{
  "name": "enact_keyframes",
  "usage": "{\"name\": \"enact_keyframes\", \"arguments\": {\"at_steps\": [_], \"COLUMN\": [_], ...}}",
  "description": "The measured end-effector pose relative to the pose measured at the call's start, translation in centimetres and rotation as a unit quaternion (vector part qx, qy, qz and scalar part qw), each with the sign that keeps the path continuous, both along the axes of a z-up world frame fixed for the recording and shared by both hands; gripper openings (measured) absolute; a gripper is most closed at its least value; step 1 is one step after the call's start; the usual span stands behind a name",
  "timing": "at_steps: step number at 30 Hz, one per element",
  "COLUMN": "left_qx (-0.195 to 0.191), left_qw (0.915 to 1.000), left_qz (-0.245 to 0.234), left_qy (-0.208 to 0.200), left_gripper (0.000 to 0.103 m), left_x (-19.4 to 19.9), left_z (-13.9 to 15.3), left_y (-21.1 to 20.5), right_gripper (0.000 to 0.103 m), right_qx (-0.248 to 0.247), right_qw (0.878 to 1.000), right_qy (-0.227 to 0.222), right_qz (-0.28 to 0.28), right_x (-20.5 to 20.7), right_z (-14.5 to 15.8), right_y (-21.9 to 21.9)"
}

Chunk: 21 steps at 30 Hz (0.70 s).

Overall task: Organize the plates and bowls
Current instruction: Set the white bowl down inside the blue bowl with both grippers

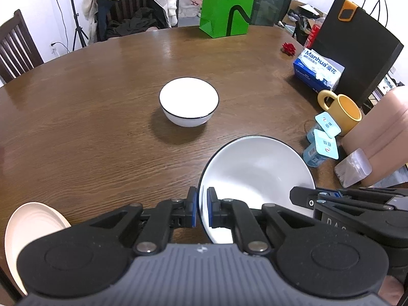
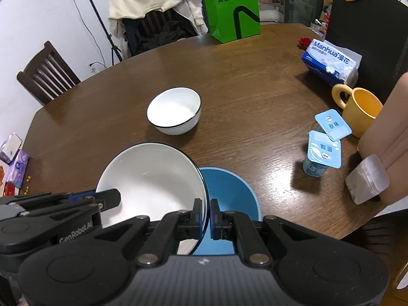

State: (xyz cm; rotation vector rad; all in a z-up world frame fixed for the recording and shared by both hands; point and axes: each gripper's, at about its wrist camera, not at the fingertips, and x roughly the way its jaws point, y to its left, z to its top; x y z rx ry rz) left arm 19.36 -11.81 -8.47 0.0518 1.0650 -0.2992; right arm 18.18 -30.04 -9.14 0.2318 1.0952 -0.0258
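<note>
A large white bowl with a thin dark rim hangs tilted above the wooden table, held from both sides. My left gripper is shut on its left rim. My right gripper is shut on the opposite rim, and its finger reaches in from the right in the left wrist view. A smaller white bowl with a dark rim stands upright mid-table, beyond the held bowl. A blue bowl rests on the table under the held bowl's right edge. A cream plate lies at the near left.
On the right stand a yellow mug, two yoghurt cups, a blue tissue pack and a clear lidded box against a pink-brown carton. A green bag and chairs are at the far side.
</note>
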Motion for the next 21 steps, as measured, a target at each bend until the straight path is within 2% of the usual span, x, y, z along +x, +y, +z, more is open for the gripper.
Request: {"name": "enact_keyframes", "arguments": {"at_steps": [21], "left_qx": [0.002], "left_qw": [0.9993], "left_qz": [-0.023], "left_qy": [0.030], "left_gripper": [0.008], "left_x": [1.1], "left_z": [-2.8], "left_y": [-1.8], "right_gripper": [0.006], "right_qx": [0.001], "right_qw": [0.999], "right_qy": [0.032], "right_qz": [-0.021], "right_x": [0.2], "right_z": [-2.6], "right_y": [-1.7]}}
